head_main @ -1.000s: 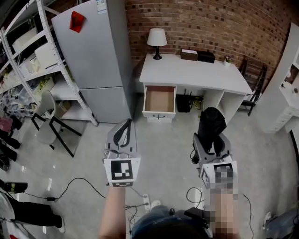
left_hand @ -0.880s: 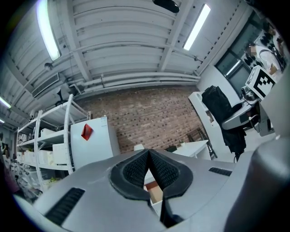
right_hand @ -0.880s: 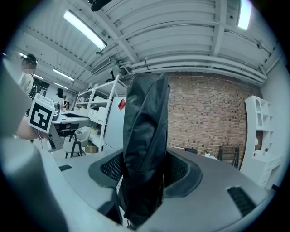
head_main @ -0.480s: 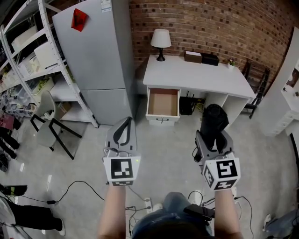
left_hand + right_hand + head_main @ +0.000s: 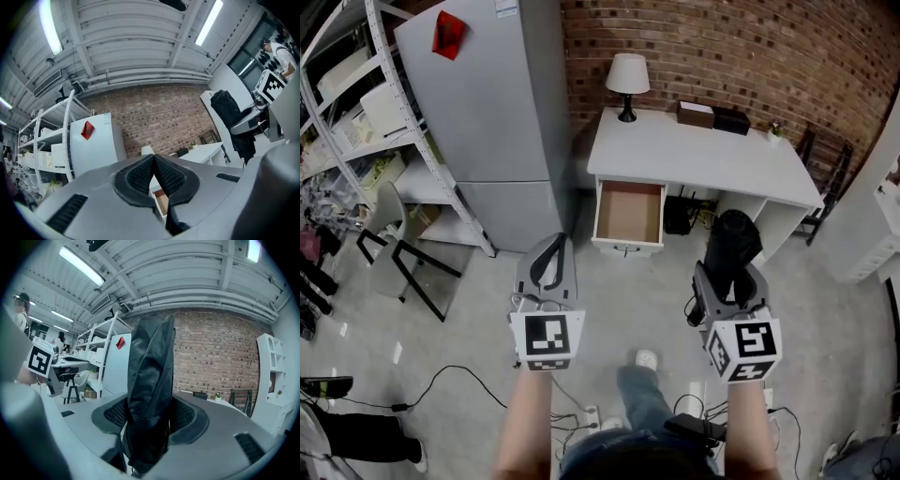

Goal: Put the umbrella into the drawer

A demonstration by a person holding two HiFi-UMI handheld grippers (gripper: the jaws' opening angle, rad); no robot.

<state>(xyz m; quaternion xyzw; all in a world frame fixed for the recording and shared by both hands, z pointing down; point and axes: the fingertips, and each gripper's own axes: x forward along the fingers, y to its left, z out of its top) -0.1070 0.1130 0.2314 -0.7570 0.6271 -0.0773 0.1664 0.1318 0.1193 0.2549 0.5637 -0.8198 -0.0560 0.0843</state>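
Observation:
A folded black umbrella (image 5: 729,246) stands upright in my right gripper (image 5: 729,274), whose pads are shut on it; in the right gripper view the umbrella (image 5: 151,394) fills the middle between the pads. My left gripper (image 5: 549,262) is held level at the left, shut with nothing in it, its pads (image 5: 153,177) meeting. Ahead stands a white desk (image 5: 703,150) with its left drawer (image 5: 628,215) pulled open and empty. Both grippers are still some way short of the desk, over the grey floor.
A grey fridge (image 5: 487,103) stands left of the desk, metal shelving (image 5: 366,122) and a folding chair (image 5: 389,239) further left. A lamp (image 5: 628,82) and boxes (image 5: 712,116) sit on the desk. Cables (image 5: 441,380) lie on the floor. A white cabinet (image 5: 872,216) is at the right.
Both grippers have moved forward toward the desk, which now sits nearer and lower in the head view. The umbrella stays gripped. A foot has stepped forward below.

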